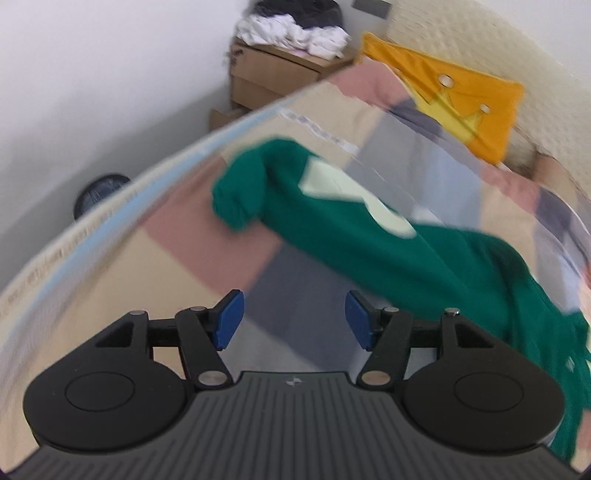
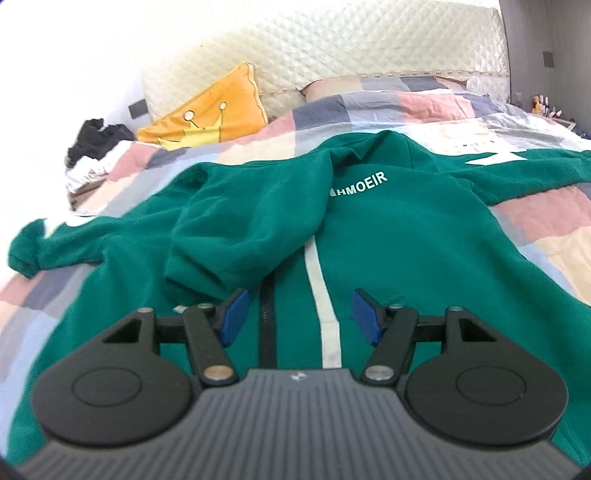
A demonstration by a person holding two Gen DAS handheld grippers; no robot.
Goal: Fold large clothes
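Observation:
A large green zip jacket [image 2: 388, 236] with white stripes and white lettering lies spread on the bed, sleeves out to both sides. My right gripper [image 2: 299, 317] is open and empty, hovering over the jacket's lower front by the zipper [image 2: 267, 317]. My left gripper [image 1: 291, 319] is open and empty above the patchwork quilt [image 1: 221, 243], to the left of the jacket's left sleeve [image 1: 332, 206]. The sleeve's cuff [image 1: 232, 199] lies ahead of the left gripper. The left wrist view is motion-blurred.
An orange crown pillow [image 2: 210, 110] leans on the quilted cream headboard [image 2: 332, 40]. A pile of clothes [image 1: 295, 26] sits on cardboard boxes [image 1: 266, 70] beside the bed. A dark round object [image 1: 99, 192] stands on the floor past the bed's edge [image 1: 110, 199].

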